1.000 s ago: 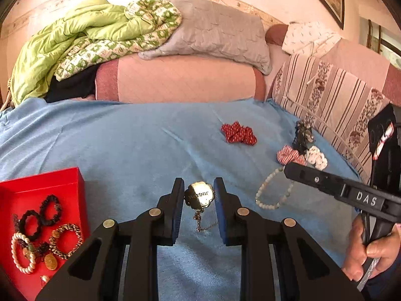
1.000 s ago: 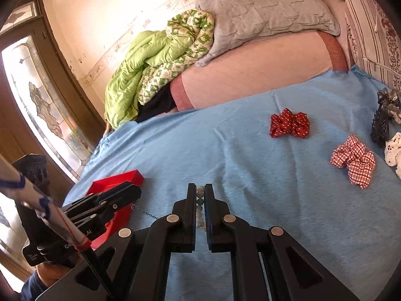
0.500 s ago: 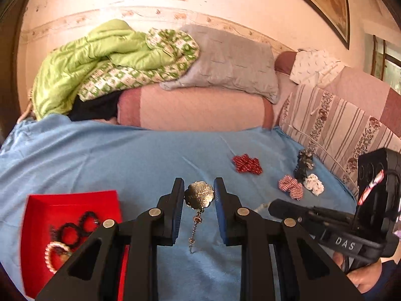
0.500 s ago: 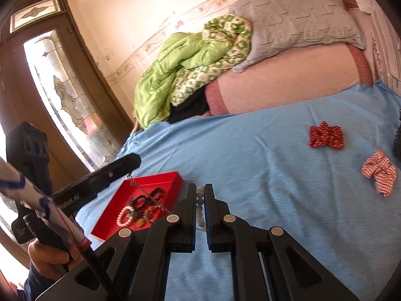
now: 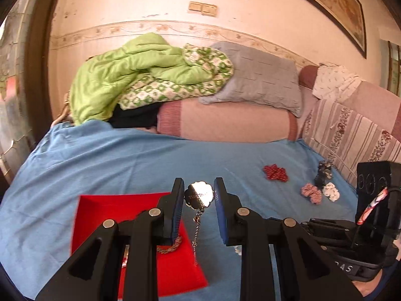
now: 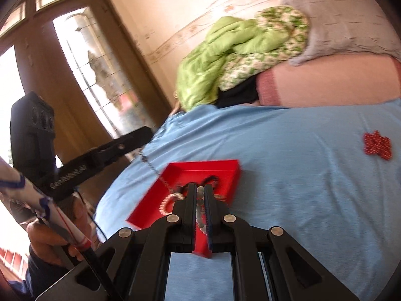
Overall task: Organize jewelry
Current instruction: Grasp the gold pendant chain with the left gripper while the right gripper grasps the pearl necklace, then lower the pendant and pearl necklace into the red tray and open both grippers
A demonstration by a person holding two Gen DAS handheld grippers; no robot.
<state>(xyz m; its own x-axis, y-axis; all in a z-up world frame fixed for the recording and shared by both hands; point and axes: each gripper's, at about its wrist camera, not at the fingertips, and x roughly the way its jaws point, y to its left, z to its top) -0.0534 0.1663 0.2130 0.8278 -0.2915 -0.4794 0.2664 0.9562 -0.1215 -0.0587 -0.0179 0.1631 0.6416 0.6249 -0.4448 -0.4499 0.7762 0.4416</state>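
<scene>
My left gripper (image 5: 199, 195) is shut on a gold scalloped pendant (image 5: 200, 195), whose chain (image 5: 196, 228) dangles over the right edge of the red tray (image 5: 100, 208). My right gripper (image 6: 199, 188) is shut on a string of pale beads (image 6: 200, 208) and hovers above the near corner of the red tray (image 6: 200, 168). That view also has the left gripper (image 6: 142, 133) at the left, with the chain (image 6: 153, 168) hanging toward the tray. Black and pale bracelets (image 6: 170, 200) lie in the tray, partly hidden by my fingers.
The tray rests on a blue bedsheet (image 5: 125, 165). Hair bows lie at the right: a red one (image 5: 275, 173), a checked one (image 5: 310, 193), a white one (image 5: 330, 192) and a dark one (image 5: 324, 173). Pillows and a green quilt (image 5: 130, 75) are piled behind. A hand (image 6: 50, 238) holds the left gripper.
Both grippers have risen and swung left across the bed with their pieces still held. The red tray now lies just under and ahead of them; the hair bows have slid off to the right.
</scene>
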